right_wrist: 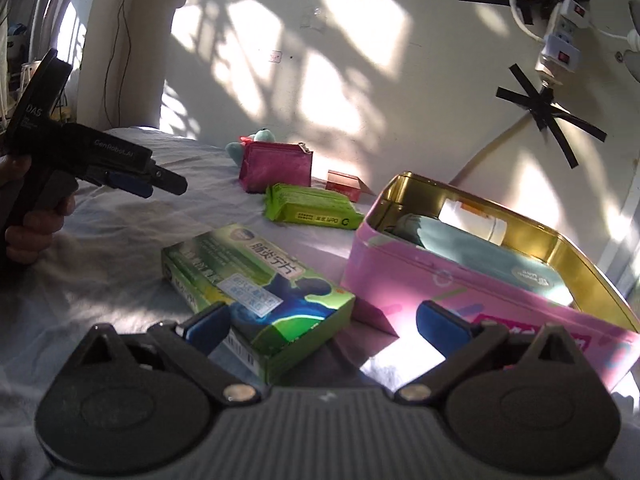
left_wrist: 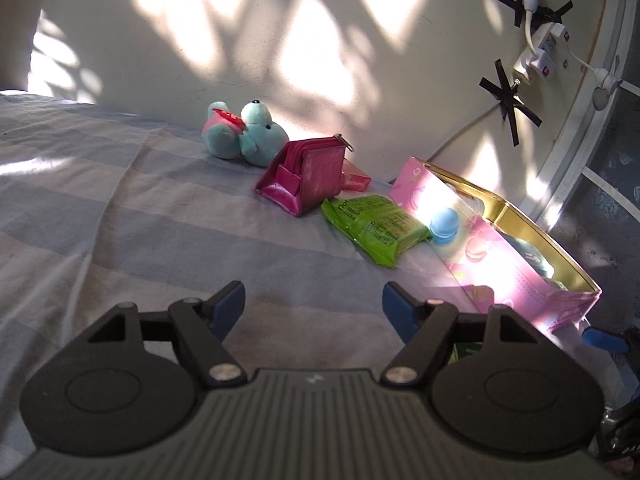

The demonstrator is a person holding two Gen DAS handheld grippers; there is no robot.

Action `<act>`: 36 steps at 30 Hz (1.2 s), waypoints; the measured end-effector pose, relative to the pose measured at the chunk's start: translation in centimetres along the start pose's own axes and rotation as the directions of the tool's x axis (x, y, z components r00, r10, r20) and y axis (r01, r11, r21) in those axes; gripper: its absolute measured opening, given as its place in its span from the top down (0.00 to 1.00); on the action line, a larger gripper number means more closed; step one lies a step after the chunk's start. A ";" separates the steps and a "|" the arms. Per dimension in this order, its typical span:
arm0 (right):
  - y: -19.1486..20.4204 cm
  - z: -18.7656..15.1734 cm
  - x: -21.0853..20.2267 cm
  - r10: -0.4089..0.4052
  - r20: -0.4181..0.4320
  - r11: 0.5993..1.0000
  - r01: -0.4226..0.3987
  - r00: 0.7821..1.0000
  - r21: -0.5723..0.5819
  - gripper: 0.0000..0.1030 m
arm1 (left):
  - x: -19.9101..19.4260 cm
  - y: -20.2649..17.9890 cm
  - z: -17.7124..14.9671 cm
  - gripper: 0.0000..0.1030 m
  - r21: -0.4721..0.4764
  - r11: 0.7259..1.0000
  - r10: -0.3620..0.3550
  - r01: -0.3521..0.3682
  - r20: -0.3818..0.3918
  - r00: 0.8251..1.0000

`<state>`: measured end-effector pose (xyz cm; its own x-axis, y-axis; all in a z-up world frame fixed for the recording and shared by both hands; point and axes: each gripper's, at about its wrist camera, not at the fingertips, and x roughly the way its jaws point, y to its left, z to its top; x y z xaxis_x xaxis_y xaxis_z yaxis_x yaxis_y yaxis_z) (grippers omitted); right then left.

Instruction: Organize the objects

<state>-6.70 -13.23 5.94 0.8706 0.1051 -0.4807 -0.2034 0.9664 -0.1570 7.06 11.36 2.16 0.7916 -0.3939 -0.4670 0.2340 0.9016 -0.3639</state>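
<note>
Right, only my right wrist view catches the green medicine box [right_wrist: 256, 300] lying on the bed [right_wrist: 100, 248] beside the pink tin [right_wrist: 460, 292]. My right gripper [right_wrist: 324, 324] hovers low, fingers spread, left pad touching the box's near corner. My left gripper [left_wrist: 314, 304] hangs spread wide over bare sheet, grasping nothing.

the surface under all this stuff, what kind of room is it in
Probably a bedroom: things lie on a striped bedsheet with a plush toy, beside a wall carrying a taped-up power strip.
</note>
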 end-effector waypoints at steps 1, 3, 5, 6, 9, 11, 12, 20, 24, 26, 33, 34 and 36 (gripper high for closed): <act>-0.9 -0.2 -0.5 0.004 0.001 0.998 -0.004 1.000 0.055 0.04 | 0.1 -0.6 -0.1 0.26 0.005 1.000 -0.027 0.027 -0.018 0.999; -1.7 -0.7 -1.2 0.023 -0.007 0.993 -0.022 1.000 0.120 0.09 | -0.1 -2.0 -0.4 0.26 0.023 0.997 -0.070 0.071 -0.044 0.997; -2.0 -1.2 -1.7 0.053 -0.012 0.987 -0.050 0.999 0.153 0.13 | -0.6 -3.4 -0.7 0.26 0.039 0.994 -0.100 0.103 -0.059 0.993; -1.9 -1.4 -1.8 0.071 -0.014 0.984 -0.068 0.997 0.163 0.15 | -0.9 -4.0 -0.7 0.26 0.040 0.993 -0.112 0.115 -0.070 0.991; -1.4 -1.7 -1.8 0.124 -0.020 0.977 -0.119 0.992 0.177 0.21 | -1.4 -5.2 -0.8 0.27 0.033 0.993 -0.112 0.117 -0.107 0.988; -1.0 -1.6 -1.5 0.137 -0.027 0.976 -0.130 0.990 0.176 0.23 | -1.6 -5.5 -0.7 0.28 0.007 0.990 -0.141 0.143 -0.119 0.983; -0.9 -1.6 -1.3 0.140 -0.028 0.975 -0.132 0.990 0.180 0.23 | -1.8 -5.7 -0.7 0.28 -0.011 0.987 -0.161 0.161 -0.125 0.979; -0.8 -1.8 0.0 0.170 -0.048 0.966 -0.157 0.984 0.207 0.23 | 0.5 -7.6 -1.4 0.29 0.018 0.988 -0.149 0.156 -0.204 0.968; -0.1 -1.5 1.8 0.210 -0.093 0.965 -0.191 0.973 0.178 0.32 | 1.7 -8.0 -2.7 0.43 0.023 0.989 -0.138 0.147 -0.228 0.964; 0.5 -1.2 2.4 0.189 -0.096 0.972 -0.172 0.977 0.158 0.34 | 1.3 -8.3 -2.7 0.45 0.053 0.990 -0.118 0.132 -0.213 0.970; 0.5 -0.3 -0.6 0.189 0.078 0.975 -0.196 0.979 0.107 0.40 | -3.6 -7.8 -0.7 0.52 0.031 0.985 -0.164 0.168 -0.094 0.982; 0.6 0.2 -1.1 0.174 0.105 0.979 -0.184 0.979 0.092 0.40 | -3.9 -8.3 -0.3 0.52 0.042 0.985 -0.163 0.166 -0.073 0.984; 0.4 1.0 -1.6 0.137 0.144 0.986 -0.148 0.980 0.072 0.40 | -4.1 -9.7 0.8 0.52 0.081 0.983 -0.162 0.164 -0.030 0.986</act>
<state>-7.68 -12.75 7.50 0.8898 0.2693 -0.3684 -0.2978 0.9544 -0.0216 2.01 4.33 8.20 0.7258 -0.5402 -0.4258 0.4058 0.8361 -0.3691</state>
